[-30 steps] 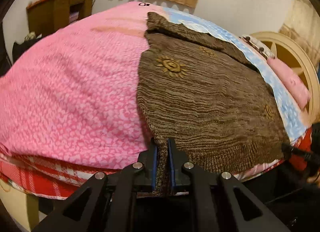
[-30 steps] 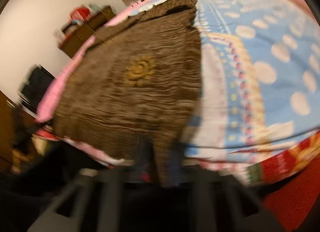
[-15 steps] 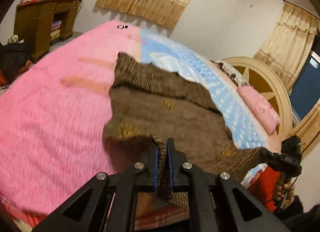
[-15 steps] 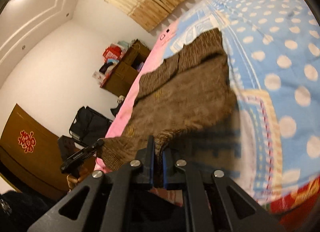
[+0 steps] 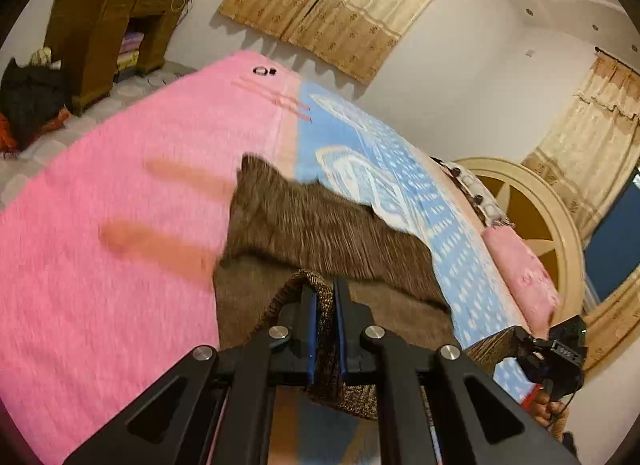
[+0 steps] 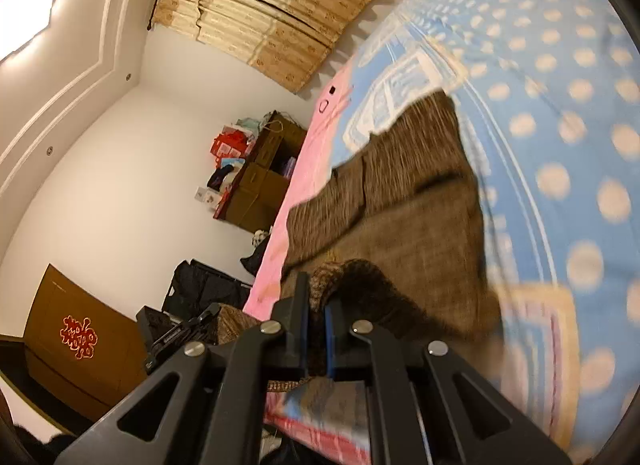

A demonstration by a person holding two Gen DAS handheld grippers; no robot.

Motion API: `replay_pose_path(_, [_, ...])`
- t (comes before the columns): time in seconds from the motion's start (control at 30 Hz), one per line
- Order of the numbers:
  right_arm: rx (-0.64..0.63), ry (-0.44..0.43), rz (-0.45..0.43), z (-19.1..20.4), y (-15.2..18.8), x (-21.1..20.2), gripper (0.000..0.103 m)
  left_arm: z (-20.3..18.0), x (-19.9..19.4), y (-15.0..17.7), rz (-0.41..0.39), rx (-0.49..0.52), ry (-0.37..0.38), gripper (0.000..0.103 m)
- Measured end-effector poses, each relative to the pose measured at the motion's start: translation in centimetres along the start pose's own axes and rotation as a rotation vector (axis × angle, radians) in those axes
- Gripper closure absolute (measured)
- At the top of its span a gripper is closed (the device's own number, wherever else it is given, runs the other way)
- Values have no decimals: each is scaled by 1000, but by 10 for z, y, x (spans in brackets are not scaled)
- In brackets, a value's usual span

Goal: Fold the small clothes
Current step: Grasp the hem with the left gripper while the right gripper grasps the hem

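A brown knitted garment (image 5: 328,233) lies across the bed, on the seam between the pink blanket (image 5: 120,193) and the blue dotted blanket (image 6: 560,113). My left gripper (image 5: 323,297) is shut on the garment's near hem, lifted above the bed. My right gripper (image 6: 316,297) is shut on the other hem corner of the garment (image 6: 400,201), also lifted. The near half hangs raised over the far half. The right gripper also shows at the right edge of the left wrist view (image 5: 556,353).
A wooden cabinet (image 5: 108,33) with clutter on top stands by the far wall left of the bed. A pink pillow (image 5: 520,273) and round headboard (image 5: 540,209) are at the right. A dark bag (image 6: 204,289) sits on the floor. Curtains hang behind.
Both grippers have lifted the garment's near hem off the bed edge and carried it up and forward over the rest of the garment. The garment's sun pattern is now hidden.
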State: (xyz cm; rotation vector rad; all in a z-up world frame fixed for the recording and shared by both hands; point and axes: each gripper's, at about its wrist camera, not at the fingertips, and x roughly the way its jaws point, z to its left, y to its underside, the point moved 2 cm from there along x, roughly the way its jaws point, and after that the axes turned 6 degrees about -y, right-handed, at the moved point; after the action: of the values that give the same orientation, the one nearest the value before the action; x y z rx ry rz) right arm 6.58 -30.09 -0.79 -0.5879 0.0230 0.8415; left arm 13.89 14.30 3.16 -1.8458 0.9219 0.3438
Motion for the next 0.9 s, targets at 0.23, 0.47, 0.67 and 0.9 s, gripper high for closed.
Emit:
replay_pose_path(0.23, [-25, 45, -28, -5, -86, 45, 94, 0, 61, -66, -17, -5, -90, 96])
replay_pose_path(0.47, [-5, 128, -37, -46, -156, 108, 94, 26, 162, -112, 30, -33, -210, 96])
replay_pose_path(0.67, [24, 299, -12, -111, -182, 163, 90, 67, 233, -118, 188, -165, -198, 95])
replay_pose_path(0.9, [-25, 374, -43, -125, -184, 164, 69, 91, 215, -147, 151, -272, -189, 81])
